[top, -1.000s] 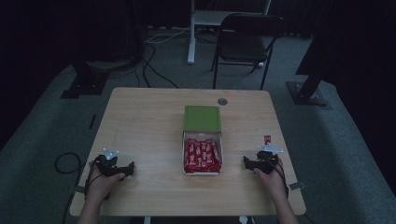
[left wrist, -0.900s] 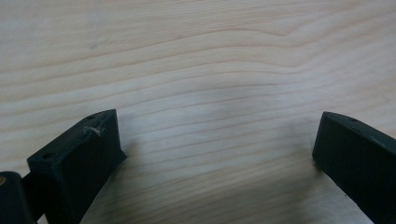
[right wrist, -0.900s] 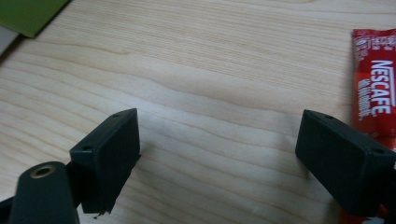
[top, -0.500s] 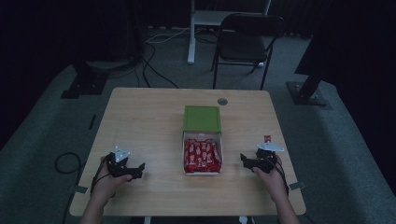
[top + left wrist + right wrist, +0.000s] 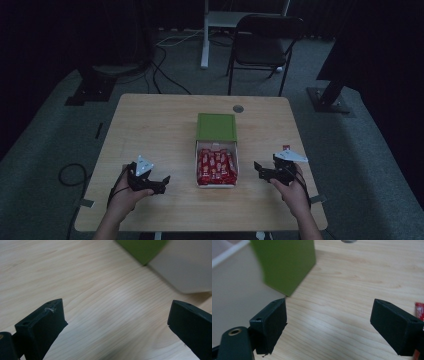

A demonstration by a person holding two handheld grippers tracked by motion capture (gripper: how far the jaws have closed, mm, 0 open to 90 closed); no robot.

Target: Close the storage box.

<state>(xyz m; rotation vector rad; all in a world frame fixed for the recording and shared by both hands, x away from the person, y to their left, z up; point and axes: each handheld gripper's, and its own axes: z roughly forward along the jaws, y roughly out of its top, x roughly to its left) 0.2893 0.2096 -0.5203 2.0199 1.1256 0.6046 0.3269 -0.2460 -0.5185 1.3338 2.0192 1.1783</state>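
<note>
Wooden table [image 5: 165, 125], white box [image 5: 216, 184] full of red packets [image 5: 216, 166], green lid [image 5: 216, 126] behind

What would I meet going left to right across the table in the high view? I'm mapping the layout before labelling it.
Left gripper → white box of red packets, its green lid folded back behind it → right gripper → a small red item lying beside that gripper.
</note>
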